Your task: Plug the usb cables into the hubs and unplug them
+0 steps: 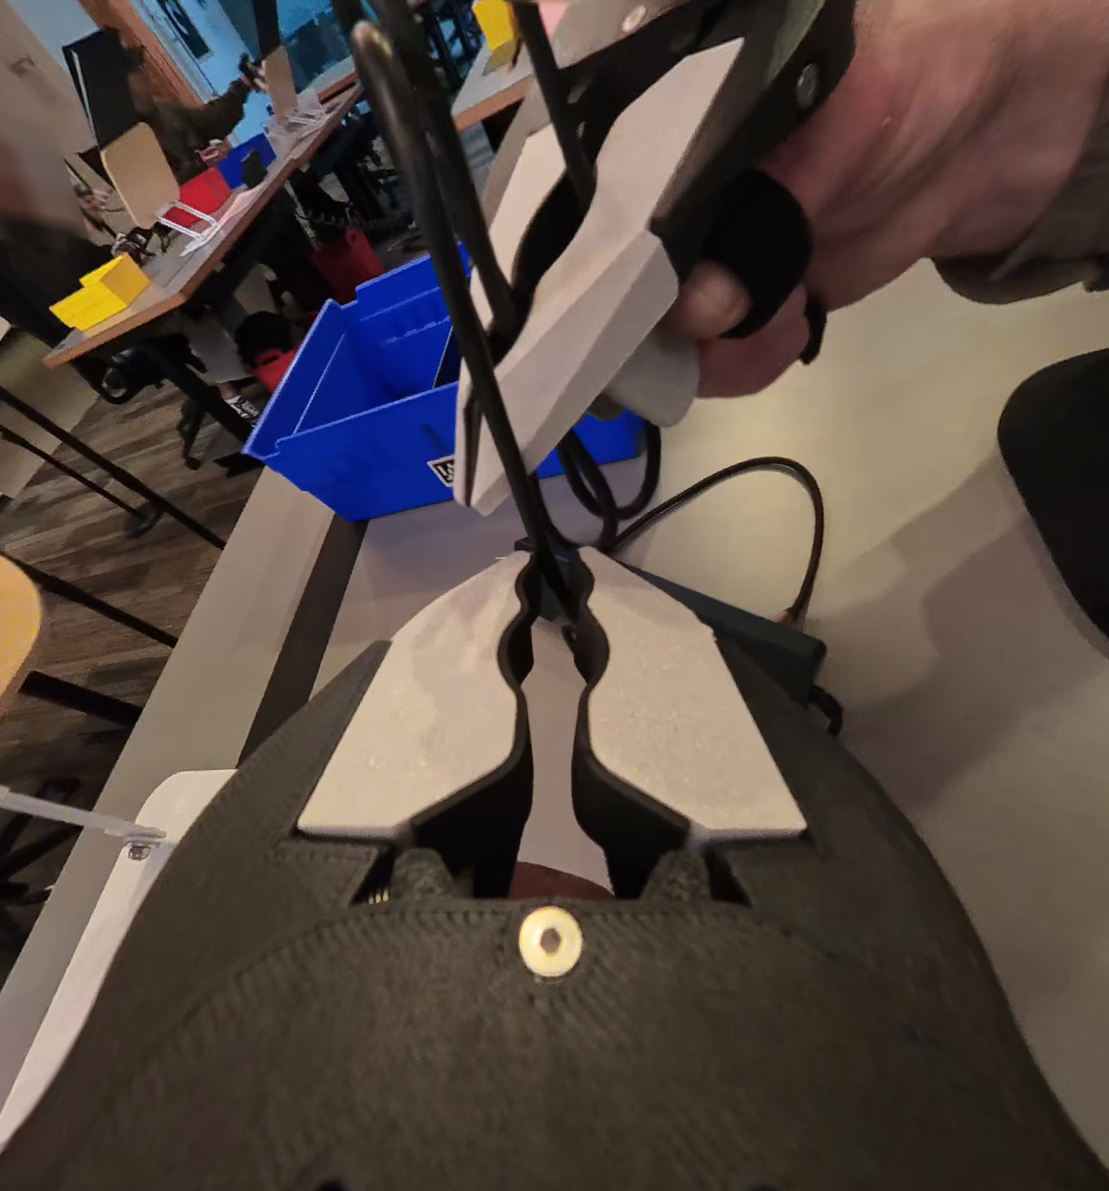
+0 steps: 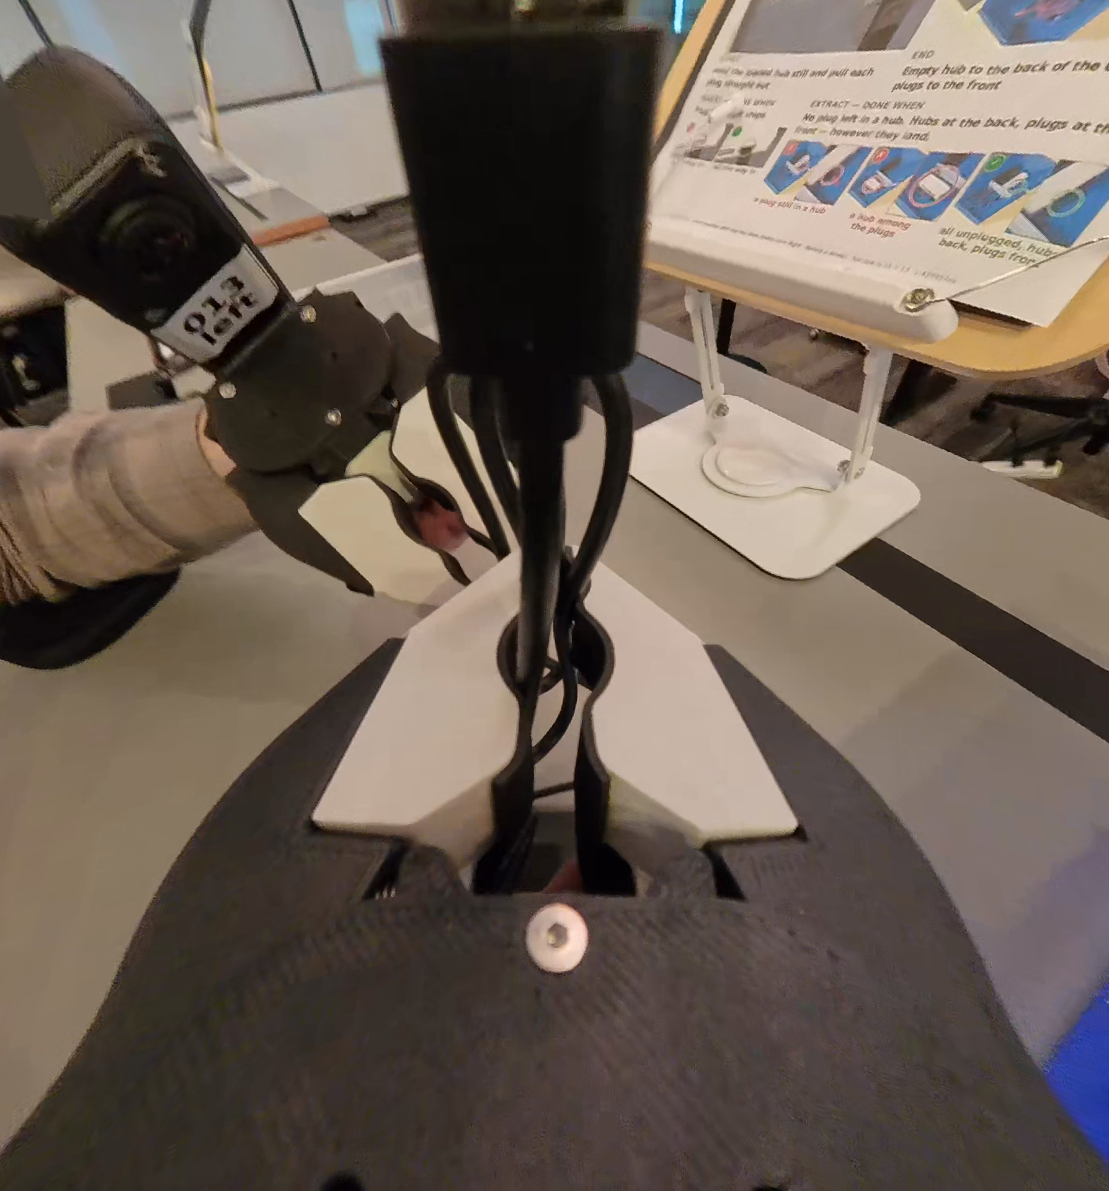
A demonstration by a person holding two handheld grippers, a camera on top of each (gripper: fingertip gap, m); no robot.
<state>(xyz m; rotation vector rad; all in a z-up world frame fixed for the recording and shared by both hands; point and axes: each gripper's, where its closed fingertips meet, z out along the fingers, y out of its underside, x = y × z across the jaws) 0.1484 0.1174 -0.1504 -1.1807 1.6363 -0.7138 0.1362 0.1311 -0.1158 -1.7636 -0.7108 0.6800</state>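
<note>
Your left claw (image 1: 555, 580) is pinched nearly closed on a black cable (image 1: 474, 335) just above the grey table (image 1: 926, 805), with a dark hub (image 1: 752, 628) lying right behind its tips. To the right, your right claw (image 2: 555, 580) is clamped on a bundle of black cables (image 2: 539, 515) hanging from a black hub (image 2: 520, 193) held up in the air. A blue bin (image 1: 371, 438) sits at the table's far edge.

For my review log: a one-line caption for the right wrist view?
Right claw shut on black cables hanging from a raised black hub; left claw grips one alongside.
</note>
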